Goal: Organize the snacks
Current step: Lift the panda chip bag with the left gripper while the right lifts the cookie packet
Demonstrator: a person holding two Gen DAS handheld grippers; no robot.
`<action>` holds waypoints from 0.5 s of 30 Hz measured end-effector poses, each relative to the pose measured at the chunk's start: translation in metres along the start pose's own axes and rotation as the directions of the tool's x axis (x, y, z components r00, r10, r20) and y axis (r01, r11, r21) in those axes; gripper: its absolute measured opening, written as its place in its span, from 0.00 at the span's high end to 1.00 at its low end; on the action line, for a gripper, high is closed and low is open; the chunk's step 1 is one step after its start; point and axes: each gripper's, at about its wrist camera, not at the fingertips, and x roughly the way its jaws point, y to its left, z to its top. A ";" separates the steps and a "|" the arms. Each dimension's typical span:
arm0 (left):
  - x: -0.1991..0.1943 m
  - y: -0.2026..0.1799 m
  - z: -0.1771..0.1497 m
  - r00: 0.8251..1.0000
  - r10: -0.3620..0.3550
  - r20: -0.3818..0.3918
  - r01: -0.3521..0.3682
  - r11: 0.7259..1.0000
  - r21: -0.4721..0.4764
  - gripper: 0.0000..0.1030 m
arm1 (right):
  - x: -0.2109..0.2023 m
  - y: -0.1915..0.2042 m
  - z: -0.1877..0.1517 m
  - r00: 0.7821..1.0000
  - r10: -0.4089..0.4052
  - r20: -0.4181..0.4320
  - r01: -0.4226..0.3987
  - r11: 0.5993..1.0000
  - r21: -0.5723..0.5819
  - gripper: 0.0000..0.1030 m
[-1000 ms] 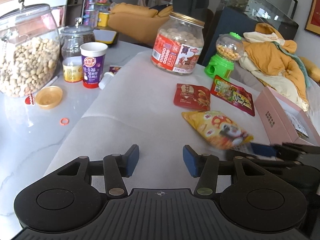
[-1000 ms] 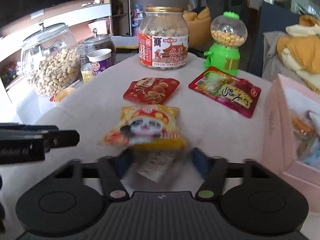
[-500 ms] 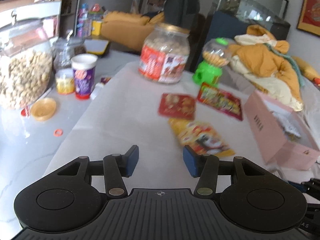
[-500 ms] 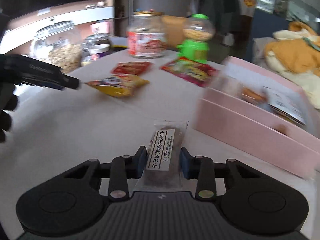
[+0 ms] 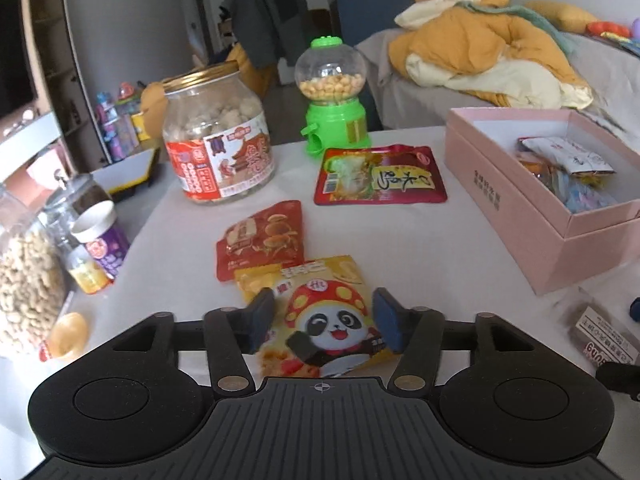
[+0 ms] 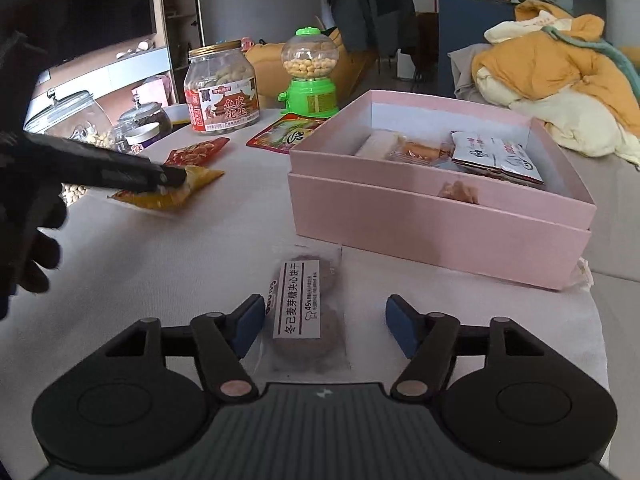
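White-clothed surface: right tool is opening, biscuit pack released between its jaws; left tool, also opening, now straddles panda bag.

Home living room: sofa, television

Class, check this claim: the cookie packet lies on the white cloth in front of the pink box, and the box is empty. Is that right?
Not quite. The cookie packet does lie on the cloth in front of the pink box, but the box is not empty: the right wrist view shows several snack packets already inside it.
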 end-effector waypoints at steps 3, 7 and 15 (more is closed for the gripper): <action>0.003 0.012 -0.001 1.000 -0.028 -0.001 0.028 0.998 -0.050 0.37 | 0.002 0.003 0.000 1.000 -0.004 -0.004 0.004 1.000 -0.012 0.30; 0.014 0.036 -0.004 0.999 -0.023 -0.029 0.019 0.991 -0.135 0.22 | 0.004 0.007 0.001 1.000 -0.006 -0.012 0.006 0.999 -0.036 0.25; 0.030 0.049 -0.003 0.995 -0.080 -0.066 0.063 0.973 -0.220 0.14 | 0.007 0.008 0.002 1.000 0.001 -0.021 -0.002 0.999 -0.048 0.21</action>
